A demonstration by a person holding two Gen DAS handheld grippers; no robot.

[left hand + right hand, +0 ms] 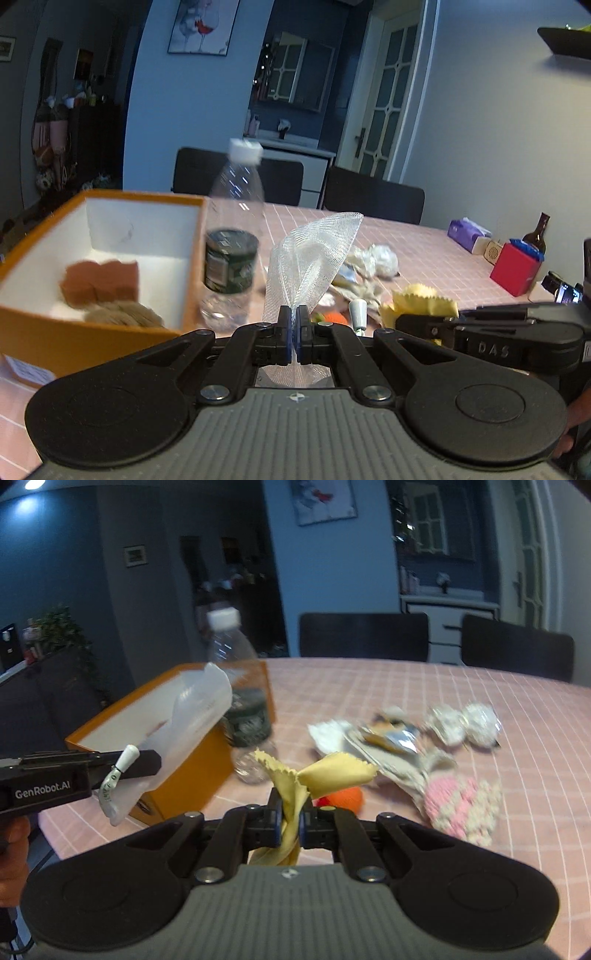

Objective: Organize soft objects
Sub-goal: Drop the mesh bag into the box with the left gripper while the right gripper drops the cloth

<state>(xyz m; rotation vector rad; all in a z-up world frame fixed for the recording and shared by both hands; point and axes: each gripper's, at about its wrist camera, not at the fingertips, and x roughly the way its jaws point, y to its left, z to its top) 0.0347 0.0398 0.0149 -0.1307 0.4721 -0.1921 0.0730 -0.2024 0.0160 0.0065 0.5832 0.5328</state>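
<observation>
Nearest the lens in the left wrist view: left claw (294, 325), clenched tight on a white mesh net (314, 258). Net stands up from the pads w/ its long axis roughly vertical, fanning up and to the right; a bit of it hangs below the pads too. Right claw (290, 819) likewise clamped, on a yellow cloth (325, 773) w/ zigzag edges; cloth is twisted between the pads, long axis upright, upper end splaying left and right above the fingers. Both pieces are lifted clear of the counter (406, 686), which has a pink grid cover. Orange box (92, 332) w/ white inside sits at left on the counter, holding a brown sponge (101, 282) and a tan fibrous wad (123, 314) in front of it. Clear water bottle (236, 236), dark label, white cap, stands upright just beside the box's right wall. Mid-counter: a heap of crumpled wrappers (388, 738), an orange ball (345, 797) near the right claw, and a pink-and-cream knitted piece (461, 805) further right. Frames are blurred.
</observation>
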